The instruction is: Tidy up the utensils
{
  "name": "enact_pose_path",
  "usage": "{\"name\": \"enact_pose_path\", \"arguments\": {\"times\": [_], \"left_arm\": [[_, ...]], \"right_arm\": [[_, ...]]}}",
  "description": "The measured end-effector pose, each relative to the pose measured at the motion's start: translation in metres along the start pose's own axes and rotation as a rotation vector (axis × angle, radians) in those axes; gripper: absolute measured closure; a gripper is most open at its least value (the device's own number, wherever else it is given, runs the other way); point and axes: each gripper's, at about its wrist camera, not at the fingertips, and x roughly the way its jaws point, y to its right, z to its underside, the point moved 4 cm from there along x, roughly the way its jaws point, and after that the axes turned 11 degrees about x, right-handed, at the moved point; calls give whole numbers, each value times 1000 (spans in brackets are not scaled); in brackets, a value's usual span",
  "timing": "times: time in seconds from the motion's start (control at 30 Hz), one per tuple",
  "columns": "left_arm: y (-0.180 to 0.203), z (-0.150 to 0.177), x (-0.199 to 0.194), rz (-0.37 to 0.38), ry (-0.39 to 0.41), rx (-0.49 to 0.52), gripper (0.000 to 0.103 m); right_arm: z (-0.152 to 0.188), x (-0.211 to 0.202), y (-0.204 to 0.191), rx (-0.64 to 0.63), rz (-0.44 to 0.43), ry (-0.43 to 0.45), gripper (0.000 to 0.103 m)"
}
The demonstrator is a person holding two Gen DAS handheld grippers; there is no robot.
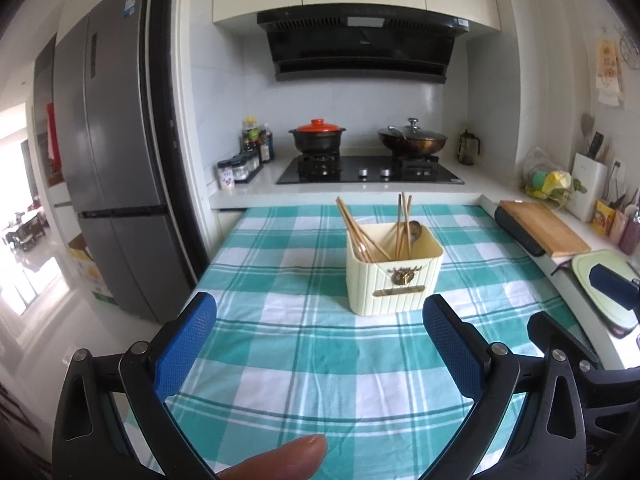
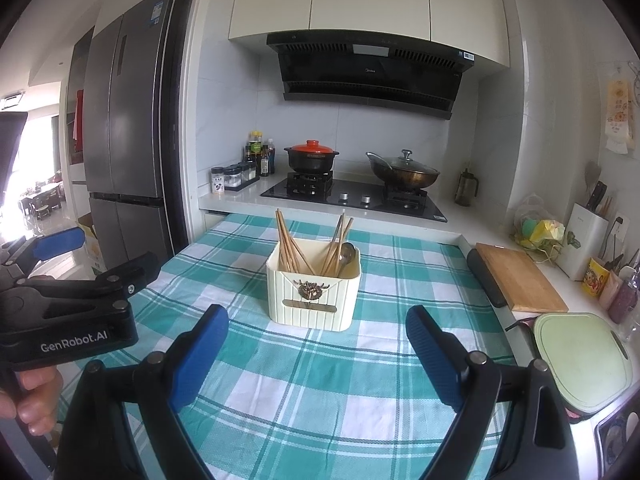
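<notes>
The desk (image 2: 280, 380) is covered by a green-checked cloth, and nothing is seen on it but a cream holder (image 2: 314, 294), set toward the far edge near the middle, presumably so that it can be reached from either side. Chopsticks (image 2: 294, 250) and a spoon (image 2: 346, 256) are leant upright inside it, apparently already sorted. The left gripper (image 1: 320, 344) and right gripper (image 2: 316, 356) are held short of the holder, jaws released and empty.

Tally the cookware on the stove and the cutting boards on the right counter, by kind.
Clay pot with orange lid: 1
Wok with glass lid: 1
Wooden cutting board: 1
Green cutting board: 1
Total: 4
</notes>
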Motion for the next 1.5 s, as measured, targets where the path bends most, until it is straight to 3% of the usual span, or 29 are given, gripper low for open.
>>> {"name": "enact_pose_path", "arguments": {"times": [1.5], "left_arm": [[5,4,0,25,-10,8,0]], "right_arm": [[4,2,0,2,15,-16,11]]}}
